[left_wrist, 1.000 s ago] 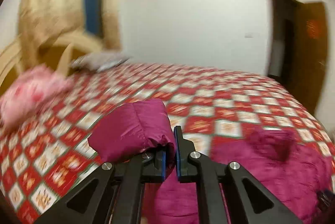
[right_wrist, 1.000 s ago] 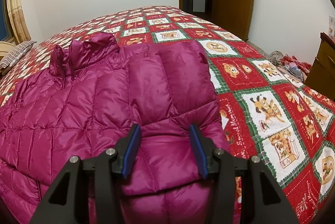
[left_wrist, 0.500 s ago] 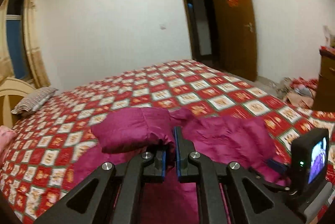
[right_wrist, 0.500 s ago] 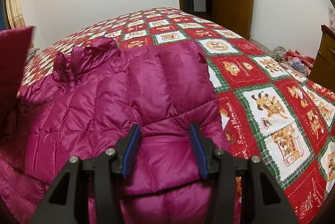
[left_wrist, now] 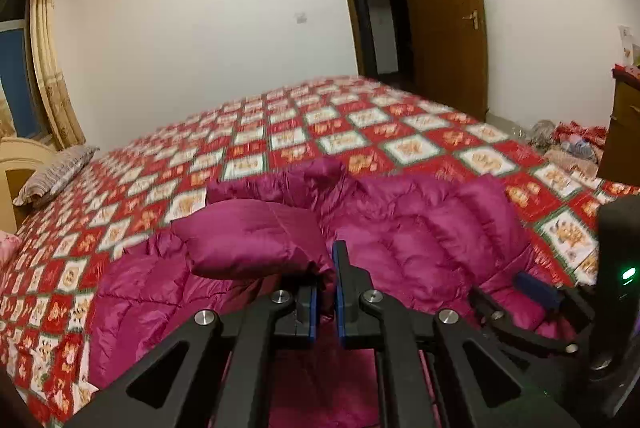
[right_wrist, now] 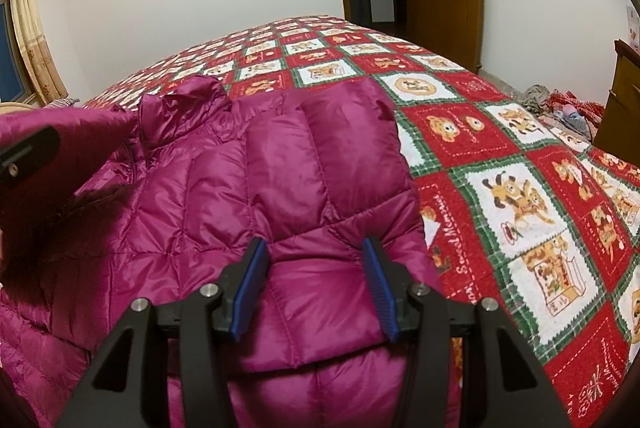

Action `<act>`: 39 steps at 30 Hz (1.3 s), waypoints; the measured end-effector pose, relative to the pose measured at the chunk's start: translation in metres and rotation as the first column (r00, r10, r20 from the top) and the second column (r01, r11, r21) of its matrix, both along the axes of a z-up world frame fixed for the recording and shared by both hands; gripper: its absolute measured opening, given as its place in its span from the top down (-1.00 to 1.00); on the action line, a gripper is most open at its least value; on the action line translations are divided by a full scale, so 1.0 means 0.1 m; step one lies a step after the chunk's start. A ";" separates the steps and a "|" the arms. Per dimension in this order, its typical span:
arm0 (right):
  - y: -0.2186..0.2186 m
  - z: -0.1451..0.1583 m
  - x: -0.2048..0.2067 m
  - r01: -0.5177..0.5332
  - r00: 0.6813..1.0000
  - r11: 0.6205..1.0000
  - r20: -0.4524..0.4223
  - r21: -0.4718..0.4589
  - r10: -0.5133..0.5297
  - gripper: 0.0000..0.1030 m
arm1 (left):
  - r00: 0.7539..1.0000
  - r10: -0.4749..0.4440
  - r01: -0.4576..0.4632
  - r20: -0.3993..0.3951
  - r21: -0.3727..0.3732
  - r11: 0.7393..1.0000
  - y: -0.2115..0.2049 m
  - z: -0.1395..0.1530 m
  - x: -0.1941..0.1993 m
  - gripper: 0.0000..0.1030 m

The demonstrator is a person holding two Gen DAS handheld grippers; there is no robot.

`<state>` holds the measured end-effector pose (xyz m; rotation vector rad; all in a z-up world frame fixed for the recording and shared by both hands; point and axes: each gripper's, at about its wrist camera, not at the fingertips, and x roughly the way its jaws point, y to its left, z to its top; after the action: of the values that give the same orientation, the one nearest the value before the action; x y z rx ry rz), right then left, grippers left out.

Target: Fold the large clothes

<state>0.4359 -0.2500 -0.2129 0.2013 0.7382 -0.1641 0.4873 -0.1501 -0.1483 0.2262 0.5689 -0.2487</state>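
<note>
A magenta quilted puffer jacket (right_wrist: 248,196) lies spread on the bed, its right sleeve folded in over the body. My left gripper (left_wrist: 325,280) is shut on the jacket's left sleeve (left_wrist: 256,240) and holds it lifted over the jacket body (left_wrist: 420,240). My right gripper (right_wrist: 314,284) is open, its blue pads either side of the folded right sleeve (right_wrist: 328,164), just above it. The lifted left sleeve and the left gripper show at the left edge of the right wrist view (right_wrist: 28,152). The collar (right_wrist: 188,104) points to the far side.
The bed has a red, green and white cartoon-patch quilt (right_wrist: 520,196). A striped pillow (left_wrist: 52,176) lies at the headboard on the left. A wooden cabinet (right_wrist: 620,100) and a pile of clothes on the floor (right_wrist: 560,104) are at the right. An open door (left_wrist: 444,28) is behind.
My left gripper has swung to the right with the left sleeve, carrying it from the bed's left side over the jacket body. The right gripper has stayed open over the folded right sleeve.
</note>
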 end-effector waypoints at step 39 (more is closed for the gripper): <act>1.91 0.72 0.30 -0.315 0.943 0.908 0.020 -0.276 0.333 -0.80 | 0.798 0.505 -0.571 -0.330 -0.145 0.808 2.25 -0.72 -0.34 -0.38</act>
<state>0.4660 -0.0585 -0.1404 -0.1775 0.6650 0.0611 0.4536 0.0746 -0.2199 -0.2178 0.8518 0.2211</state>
